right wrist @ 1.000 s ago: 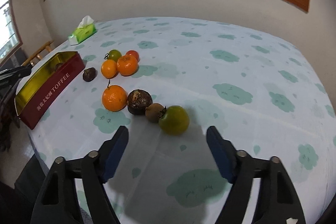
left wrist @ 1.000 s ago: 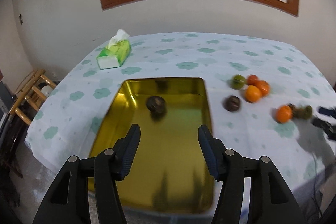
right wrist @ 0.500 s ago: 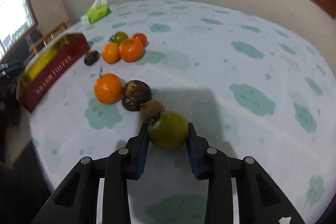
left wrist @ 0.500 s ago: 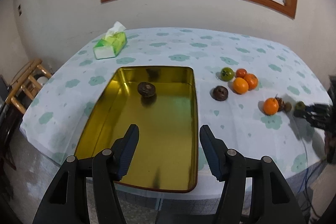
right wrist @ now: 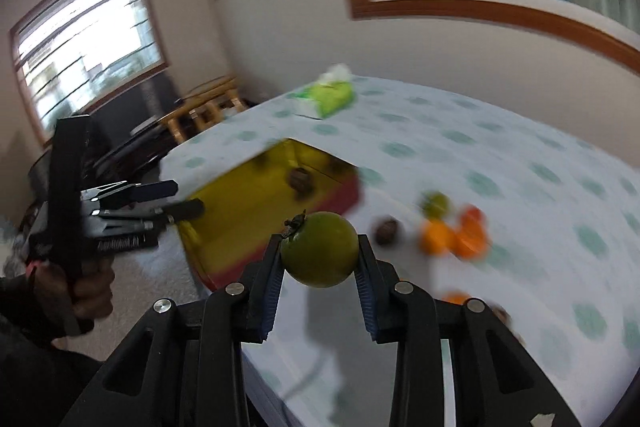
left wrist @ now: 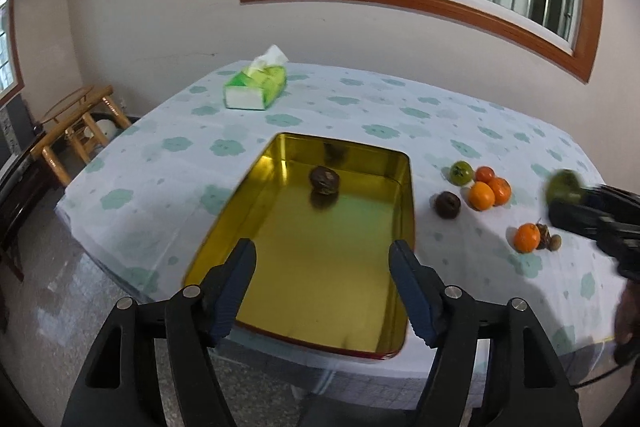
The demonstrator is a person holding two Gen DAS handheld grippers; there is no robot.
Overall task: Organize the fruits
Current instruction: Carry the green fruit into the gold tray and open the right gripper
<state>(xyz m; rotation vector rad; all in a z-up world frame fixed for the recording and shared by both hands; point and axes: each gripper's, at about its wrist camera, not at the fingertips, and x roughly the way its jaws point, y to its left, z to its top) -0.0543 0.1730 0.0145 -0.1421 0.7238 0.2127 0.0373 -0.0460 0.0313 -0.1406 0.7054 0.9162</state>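
Note:
My right gripper (right wrist: pixel 318 255) is shut on a green fruit (right wrist: pixel 320 249) and holds it in the air above the table, right of the gold tin tray (left wrist: pixel 320 239). The fruit also shows in the left wrist view (left wrist: pixel 564 185). My left gripper (left wrist: pixel 322 259) is open and empty, over the near end of the tray. A dark brown fruit (left wrist: pixel 325 179) lies in the tray's far part. On the cloth right of the tray lie another dark fruit (left wrist: pixel 448 203), a green one (left wrist: pixel 461 173), several orange ones (left wrist: pixel 482 195) and a lone orange (left wrist: pixel 527 237) beside small brown fruits.
A green tissue box (left wrist: pixel 256 89) stands at the table's far left. Wooden stools (left wrist: pixel 76 123) stand on the floor left of the table. The table's near edge (left wrist: pixel 320 359) runs just below the tray. A wall with a window is behind.
My right gripper has lifted the green fruit off the cloth and swung left toward the tray. My left gripper has drawn back a little and stayed open.

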